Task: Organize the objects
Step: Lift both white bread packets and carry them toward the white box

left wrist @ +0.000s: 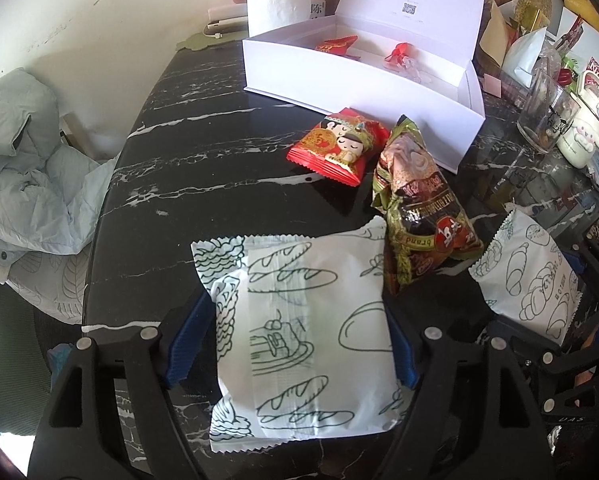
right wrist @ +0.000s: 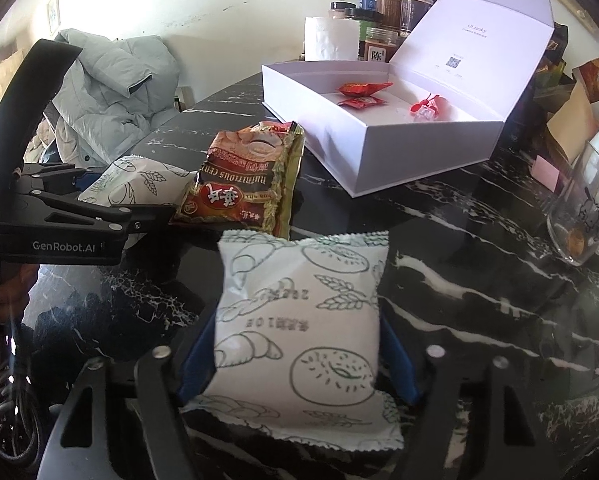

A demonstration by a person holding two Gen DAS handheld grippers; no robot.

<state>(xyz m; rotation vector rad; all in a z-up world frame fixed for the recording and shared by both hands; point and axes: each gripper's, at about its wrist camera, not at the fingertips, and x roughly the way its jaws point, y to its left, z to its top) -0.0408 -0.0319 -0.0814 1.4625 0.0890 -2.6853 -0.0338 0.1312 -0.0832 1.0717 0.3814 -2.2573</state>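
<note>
Left wrist view: the left gripper [left wrist: 301, 344] straddles a white bread packet [left wrist: 299, 332] printed with baguette drawings, its blue pads [left wrist: 187, 344] pressed against both sides, so the jaws grip the packet on the black marble table [left wrist: 159, 152]. Just ahead lie a red snack packet [left wrist: 337, 144] and a brown cereal bag [left wrist: 415, 208], both in front of an open white box [left wrist: 359, 80] that holds a few red sweets [left wrist: 335, 45]. A second white packet [left wrist: 527, 276] sits at the right edge. Right wrist view: the right gripper [right wrist: 295, 354] closes on that second packet [right wrist: 299, 328], blue pads [right wrist: 197, 360] touching its flanks. The cereal bag [right wrist: 243, 184] lies just beyond, the left gripper [right wrist: 111, 200] with its packet to its left, the box [right wrist: 379, 136] farther back.
</note>
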